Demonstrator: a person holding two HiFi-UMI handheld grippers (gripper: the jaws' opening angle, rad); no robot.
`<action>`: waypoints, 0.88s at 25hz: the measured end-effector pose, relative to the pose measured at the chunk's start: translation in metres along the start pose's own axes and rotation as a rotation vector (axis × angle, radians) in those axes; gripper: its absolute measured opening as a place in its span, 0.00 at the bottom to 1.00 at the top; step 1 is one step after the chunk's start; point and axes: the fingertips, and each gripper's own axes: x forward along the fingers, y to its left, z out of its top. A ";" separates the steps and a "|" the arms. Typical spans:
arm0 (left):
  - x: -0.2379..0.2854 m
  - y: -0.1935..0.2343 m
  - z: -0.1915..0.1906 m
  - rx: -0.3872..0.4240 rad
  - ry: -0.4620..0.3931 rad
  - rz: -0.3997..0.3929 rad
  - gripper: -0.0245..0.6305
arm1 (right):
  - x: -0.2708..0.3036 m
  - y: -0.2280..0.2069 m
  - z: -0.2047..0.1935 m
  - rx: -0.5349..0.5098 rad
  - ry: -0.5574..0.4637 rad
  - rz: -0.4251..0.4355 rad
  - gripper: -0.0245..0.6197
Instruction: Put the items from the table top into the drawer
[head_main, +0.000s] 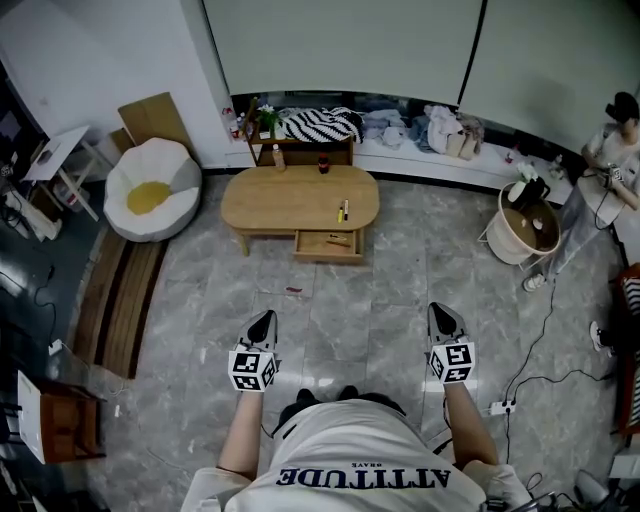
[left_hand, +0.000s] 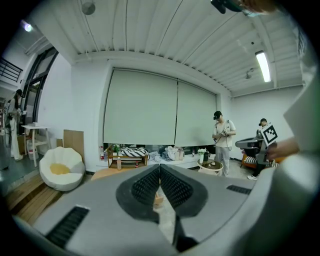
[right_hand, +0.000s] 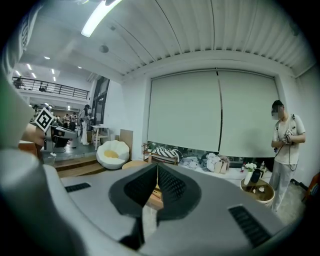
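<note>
The oval wooden coffee table (head_main: 290, 205) stands ahead in the head view, with its front drawer (head_main: 328, 244) pulled open. On top lie a yellowish pen-like item (head_main: 343, 211), a pale bottle (head_main: 279, 158) and a small dark bottle (head_main: 323, 165). My left gripper (head_main: 264, 320) and right gripper (head_main: 441, 314) hover over the floor, well short of the table, both pointing towards it. In the left gripper view the left gripper (left_hand: 160, 167) has its jaws together with nothing between them. The right gripper (right_hand: 157, 168) looks the same in its own view.
A white beanbag (head_main: 152, 187) sits left of the table, and a low shelf with a striped cushion (head_main: 318, 125) is behind it. A round basket table (head_main: 527, 228) and a person (head_main: 600, 170) are at right. Cables and a power strip (head_main: 497, 407) lie near my right foot.
</note>
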 end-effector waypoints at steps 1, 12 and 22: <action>0.001 -0.003 0.000 0.001 -0.001 0.003 0.07 | 0.001 -0.002 -0.001 -0.004 0.000 0.006 0.07; 0.020 -0.017 -0.006 -0.003 0.018 0.005 0.07 | 0.014 -0.019 -0.010 -0.001 0.019 0.025 0.07; 0.066 0.003 0.000 0.000 0.013 -0.027 0.07 | 0.050 -0.028 -0.011 0.004 0.038 -0.006 0.07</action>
